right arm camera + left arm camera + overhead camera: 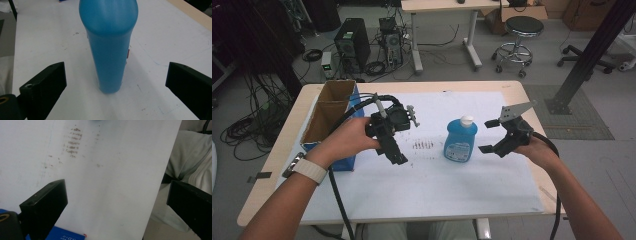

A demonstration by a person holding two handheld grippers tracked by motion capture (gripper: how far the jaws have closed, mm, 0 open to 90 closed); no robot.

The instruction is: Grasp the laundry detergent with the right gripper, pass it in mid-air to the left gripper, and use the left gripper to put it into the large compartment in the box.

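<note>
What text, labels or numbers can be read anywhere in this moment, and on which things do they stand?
Front label of the blue plastic bottle with the white cap: print is there, too small and blurred to read.
Blue side of the open brown cardboard box: a scrap of white print in the left gripper view, upside down, too blurred to read.
White table cover: only brownish smudges, no writing.
Nothing can be quoted.

The desk [427,200] is lit evenly and brightly from above, while the far left of the room is left quite dark. Only soft shadows are cast (one beside the blue bottle [108,45]). Both gripper views are rendered slightly soft and grainy.
</note>
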